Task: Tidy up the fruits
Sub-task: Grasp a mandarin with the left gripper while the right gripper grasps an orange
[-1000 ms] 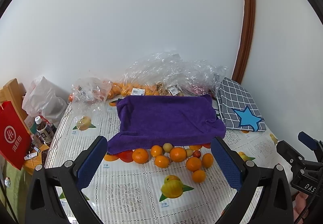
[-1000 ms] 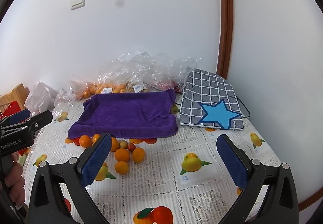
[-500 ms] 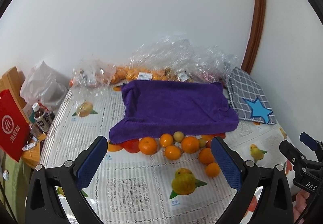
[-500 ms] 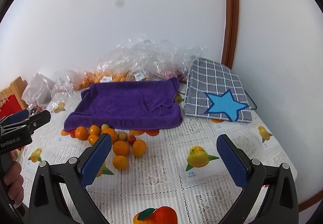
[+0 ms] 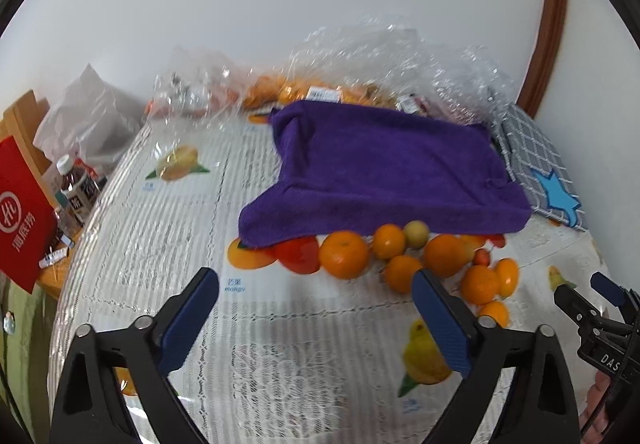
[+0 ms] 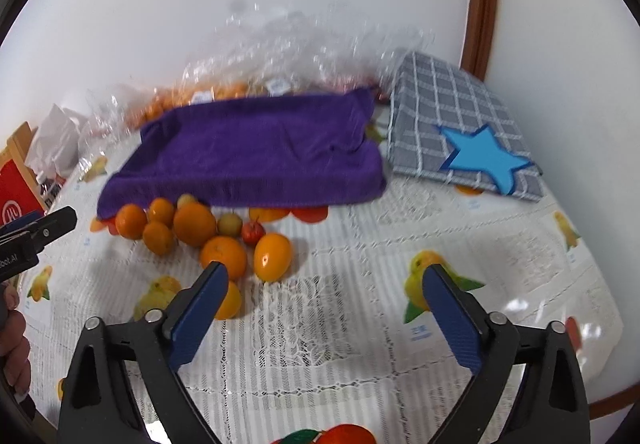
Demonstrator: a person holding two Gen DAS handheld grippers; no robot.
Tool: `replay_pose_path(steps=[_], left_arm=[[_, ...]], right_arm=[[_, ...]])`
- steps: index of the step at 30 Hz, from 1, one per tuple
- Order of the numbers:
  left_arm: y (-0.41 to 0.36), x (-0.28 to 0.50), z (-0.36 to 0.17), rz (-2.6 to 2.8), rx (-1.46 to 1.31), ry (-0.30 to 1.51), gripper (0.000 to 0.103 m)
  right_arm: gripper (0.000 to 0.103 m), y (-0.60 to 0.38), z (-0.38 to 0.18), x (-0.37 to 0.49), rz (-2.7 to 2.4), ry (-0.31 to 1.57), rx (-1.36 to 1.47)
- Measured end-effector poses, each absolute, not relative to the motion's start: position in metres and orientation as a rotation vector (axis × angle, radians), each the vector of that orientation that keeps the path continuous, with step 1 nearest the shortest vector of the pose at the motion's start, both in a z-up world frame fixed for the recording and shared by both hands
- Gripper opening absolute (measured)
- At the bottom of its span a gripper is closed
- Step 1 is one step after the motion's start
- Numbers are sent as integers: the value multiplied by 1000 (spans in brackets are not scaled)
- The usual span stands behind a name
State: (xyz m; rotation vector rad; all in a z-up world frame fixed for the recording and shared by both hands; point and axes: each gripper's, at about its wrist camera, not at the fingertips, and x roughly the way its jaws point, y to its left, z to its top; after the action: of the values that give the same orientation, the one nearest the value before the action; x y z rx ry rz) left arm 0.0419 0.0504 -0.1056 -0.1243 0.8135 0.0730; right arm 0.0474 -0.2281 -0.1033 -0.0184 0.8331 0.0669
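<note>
Bulging with oranges, clear plastic bags (image 5: 384,67) sit behind both empty, wide-open hand-held grippers (image 5: 316,308) (image 6: 324,304).

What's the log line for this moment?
left gripper: open, empty | right gripper: open, empty | fruits: loose by purple towel

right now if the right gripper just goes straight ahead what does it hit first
Probably bare tablecloth first: the open right gripper points at the lace patch. The nearest fruit, a yellow-orange one, sits slightly left of that line, the purple towel beyond. Depth is unclear.
</note>
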Motion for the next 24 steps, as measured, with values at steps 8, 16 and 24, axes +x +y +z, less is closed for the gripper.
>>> replay_pose_path(steps=[8, 16, 24], left_arm=[[69, 49, -129, 66, -160, 851, 80], [66, 59, -144, 12, -167, 885, 66], [65, 68, -157, -59, -217, 907, 53]], right_arm=[[78, -218, -131, 62, 135, 875, -20], [66, -207, -147, 77, 178, 903, -37], [57, -212, -165, 99, 204, 956, 18]])
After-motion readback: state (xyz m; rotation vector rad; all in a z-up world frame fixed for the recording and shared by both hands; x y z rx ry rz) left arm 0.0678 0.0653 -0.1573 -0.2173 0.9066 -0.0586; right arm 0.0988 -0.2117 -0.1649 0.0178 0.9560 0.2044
